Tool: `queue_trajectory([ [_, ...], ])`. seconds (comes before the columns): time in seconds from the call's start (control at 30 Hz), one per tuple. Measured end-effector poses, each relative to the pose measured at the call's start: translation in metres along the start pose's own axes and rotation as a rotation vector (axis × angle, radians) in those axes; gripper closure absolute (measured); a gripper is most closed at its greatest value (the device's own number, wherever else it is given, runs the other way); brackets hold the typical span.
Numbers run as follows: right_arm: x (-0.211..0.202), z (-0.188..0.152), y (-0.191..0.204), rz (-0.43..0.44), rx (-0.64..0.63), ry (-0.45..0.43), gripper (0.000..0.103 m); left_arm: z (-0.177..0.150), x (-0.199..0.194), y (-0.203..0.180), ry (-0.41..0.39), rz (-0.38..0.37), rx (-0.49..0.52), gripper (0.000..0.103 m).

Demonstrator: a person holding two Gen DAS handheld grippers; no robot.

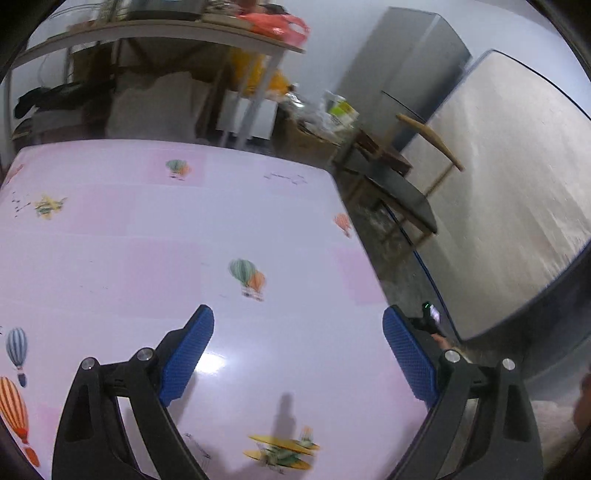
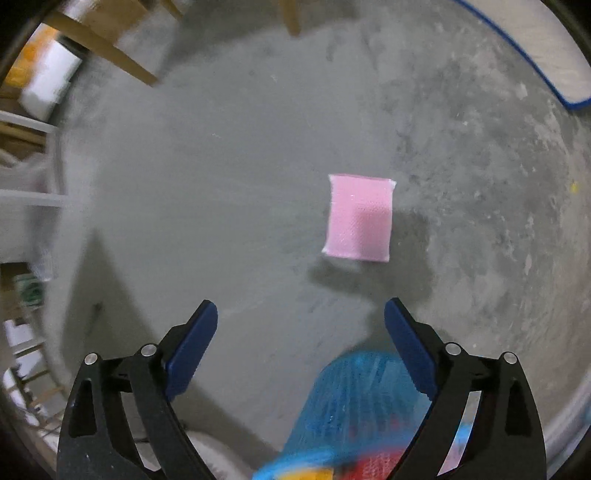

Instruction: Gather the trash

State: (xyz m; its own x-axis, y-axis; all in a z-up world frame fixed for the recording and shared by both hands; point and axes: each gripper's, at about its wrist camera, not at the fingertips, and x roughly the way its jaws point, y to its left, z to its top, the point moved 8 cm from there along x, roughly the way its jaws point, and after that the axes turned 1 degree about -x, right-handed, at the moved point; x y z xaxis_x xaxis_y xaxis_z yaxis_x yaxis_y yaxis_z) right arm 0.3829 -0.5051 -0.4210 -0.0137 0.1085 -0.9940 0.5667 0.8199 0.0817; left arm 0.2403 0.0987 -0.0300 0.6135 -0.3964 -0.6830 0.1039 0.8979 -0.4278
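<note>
In the right wrist view a pink square sponge-like piece (image 2: 359, 218) lies flat on the grey concrete floor (image 2: 221, 184), casting a shadow below it. My right gripper (image 2: 301, 317) points straight down, open, nothing between its blue pads; the pink piece is ahead of its right finger. A blue mesh bin (image 2: 354, 402) with colourful contents shows blurred at the bottom, between the fingers. In the left wrist view my left gripper (image 1: 298, 325) stands open and empty over a pink table top (image 1: 147, 240) printed with balloons and planes.
A wooden chair (image 1: 402, 192) stands off the table's far right corner, with a mattress (image 1: 509, 192) leaning on the wall behind it. A second table (image 1: 155, 29) with clutter is at the back. Wooden legs (image 2: 107, 48) and white shelves (image 2: 26, 199) edge the floor at left.
</note>
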Motion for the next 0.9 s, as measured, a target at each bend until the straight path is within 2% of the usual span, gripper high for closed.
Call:
queue_trajectory([
  [0.07,0.039,0.015,-0.006,-0.082,-0.009,0.049,0.015,0.005,0.002,0.011,-0.007,0.024,-0.011,0.012],
  [0.17,0.076,0.027,-0.021,-0.152,0.005,0.09,0.015,0.012,0.007,0.027,0.006,0.026,-0.033,0.012],
  [0.33,0.111,0.044,-0.047,-0.18,0.099,0.108,0.015,0.013,0.021,0.039,0.033,0.013,-0.059,0.012],
  [0.53,0.141,0.04,-0.074,-0.137,0.223,0.147,0.015,0.016,0.032,0.045,0.044,-0.041,-0.084,0.012],
  [0.67,0.158,0.036,-0.086,-0.118,0.262,0.154,0.015,0.02,0.034,0.048,0.033,-0.076,-0.124,0.012],
  [0.9,0.178,0.028,-0.11,-0.102,0.313,0.161,0.016,0.016,0.034,0.057,0.038,-0.058,-0.148,0.012],
])
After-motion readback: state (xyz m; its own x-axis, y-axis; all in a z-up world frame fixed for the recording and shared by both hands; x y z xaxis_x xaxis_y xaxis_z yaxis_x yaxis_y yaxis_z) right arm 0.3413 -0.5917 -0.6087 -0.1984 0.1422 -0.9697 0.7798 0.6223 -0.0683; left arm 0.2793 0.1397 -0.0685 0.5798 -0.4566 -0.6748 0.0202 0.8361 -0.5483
